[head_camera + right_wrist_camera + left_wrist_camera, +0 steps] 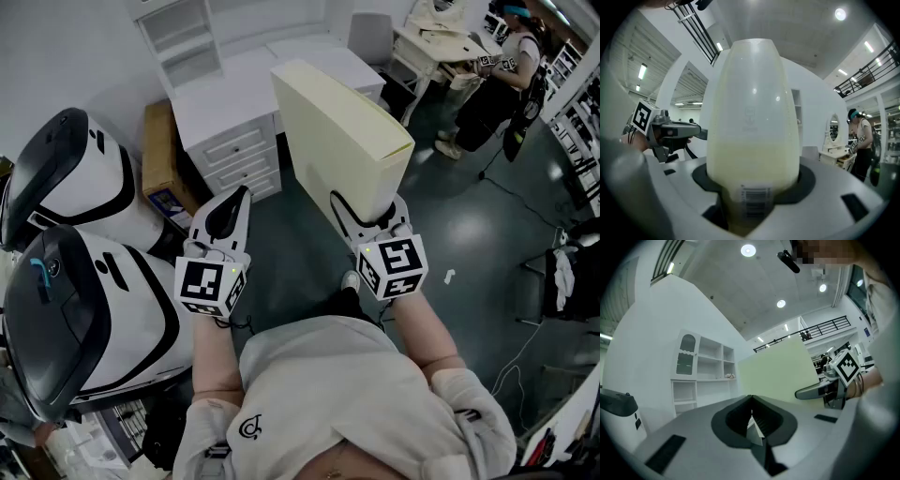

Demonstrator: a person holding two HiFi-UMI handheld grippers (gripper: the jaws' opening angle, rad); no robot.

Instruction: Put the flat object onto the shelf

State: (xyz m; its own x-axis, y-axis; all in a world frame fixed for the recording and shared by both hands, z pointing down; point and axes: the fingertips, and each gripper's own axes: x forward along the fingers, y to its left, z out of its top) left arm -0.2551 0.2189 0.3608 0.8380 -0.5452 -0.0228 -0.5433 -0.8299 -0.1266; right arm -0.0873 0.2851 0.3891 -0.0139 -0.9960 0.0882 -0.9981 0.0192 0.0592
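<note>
The flat object point(337, 141) is a tall, thin, pale yellow box with a barcode label near its lower end. My right gripper point(368, 217) is shut on that lower end and holds the box upright, edge-on, in front of me. In the right gripper view the box point(752, 126) fills the middle and hides the fingertips. My left gripper point(239, 197) hovers level beside it on the left, shut with nothing in it; its jaws meet at a point point(751, 401). The white shelf unit point(183, 42) stands ahead at the wall, its compartments point(705, 366) open towards me.
A white desk with drawers point(234, 141) adjoins the shelf. Two large white-and-black machines point(66, 178) point(75, 319) crowd the left side, with a cardboard box point(161, 155) behind them. A person point(511, 66) works at a table at the far right. The floor is dark grey.
</note>
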